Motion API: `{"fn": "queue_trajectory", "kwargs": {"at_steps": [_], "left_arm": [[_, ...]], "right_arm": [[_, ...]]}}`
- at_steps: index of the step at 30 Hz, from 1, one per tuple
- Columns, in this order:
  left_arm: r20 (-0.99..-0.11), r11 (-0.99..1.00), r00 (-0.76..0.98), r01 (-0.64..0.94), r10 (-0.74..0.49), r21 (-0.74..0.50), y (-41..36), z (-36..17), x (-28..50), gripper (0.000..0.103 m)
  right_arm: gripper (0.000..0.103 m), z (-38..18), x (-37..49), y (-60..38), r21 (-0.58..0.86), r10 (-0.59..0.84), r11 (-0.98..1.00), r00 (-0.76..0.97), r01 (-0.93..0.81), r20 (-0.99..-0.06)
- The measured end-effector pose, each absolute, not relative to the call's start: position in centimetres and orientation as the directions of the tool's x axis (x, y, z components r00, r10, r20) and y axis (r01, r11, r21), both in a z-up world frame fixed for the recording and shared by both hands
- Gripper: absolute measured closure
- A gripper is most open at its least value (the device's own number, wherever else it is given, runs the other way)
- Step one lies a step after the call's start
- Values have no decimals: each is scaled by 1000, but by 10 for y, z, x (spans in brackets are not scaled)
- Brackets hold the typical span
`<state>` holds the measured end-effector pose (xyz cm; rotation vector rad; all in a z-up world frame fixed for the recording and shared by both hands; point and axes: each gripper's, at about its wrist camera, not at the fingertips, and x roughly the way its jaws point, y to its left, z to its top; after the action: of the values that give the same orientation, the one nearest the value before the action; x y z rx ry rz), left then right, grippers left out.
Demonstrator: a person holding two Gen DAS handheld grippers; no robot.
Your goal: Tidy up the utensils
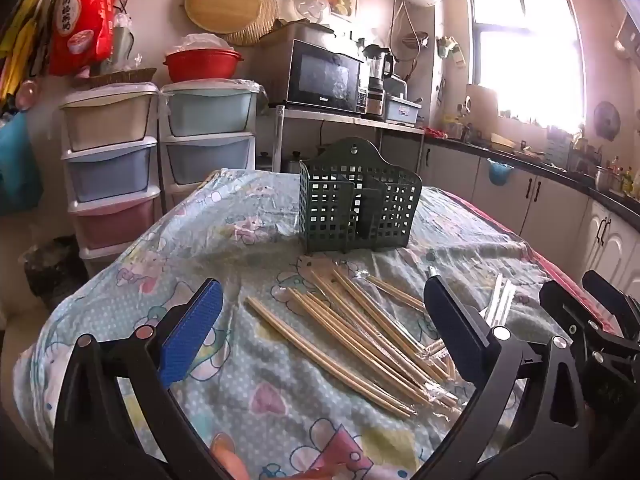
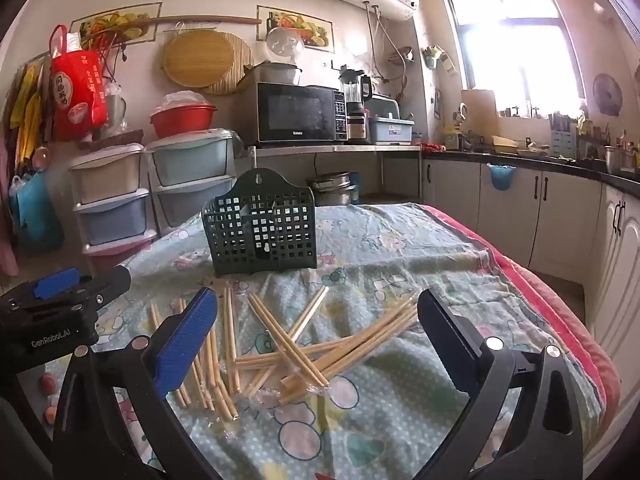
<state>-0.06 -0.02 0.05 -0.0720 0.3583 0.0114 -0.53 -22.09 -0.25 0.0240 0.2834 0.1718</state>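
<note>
Left gripper [image 1: 320, 320] spread wide, empty, above table [image 1: 120, 300]. Right gripper [image 2: 316, 320] same, nothing pinched. Chopsticks [image 2: 304, 344] loose in crossed pile mid-table, near front edge. Green holder [image 2: 260, 228] upright behind pile, toward far edge.

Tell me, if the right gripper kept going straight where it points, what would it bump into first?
Probably the loose pile of pale wooden chopsticks on the cartoon-print tablecloth. The right gripper tilts slightly downward with open, empty jaws, and the pile lies right between them. The dark green lattice plastic utensil holder stands farther back.
</note>
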Motion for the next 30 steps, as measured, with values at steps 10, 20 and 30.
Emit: {"fn": "queue_trajectory", "kwargs": {"at_steps": [10, 20, 30], "left_arm": [[-351, 997, 936, -25, -2, -71, 0, 0, 1, 10], [-339, 997, 941, -28, 0, -76, -1, 3, -4, 10], [-338, 997, 941, -27, -1, -78, -1, 4, -4, 10]], "right_arm": [[6, 1, -5, -226, 52, 145, 989, 953, -135, -268], [6, 1, -8, -225, 43, 142, 990, 960, -135, -243], [6, 1, -10, -223, 39, 141, 990, 960, -136, -240]]}}
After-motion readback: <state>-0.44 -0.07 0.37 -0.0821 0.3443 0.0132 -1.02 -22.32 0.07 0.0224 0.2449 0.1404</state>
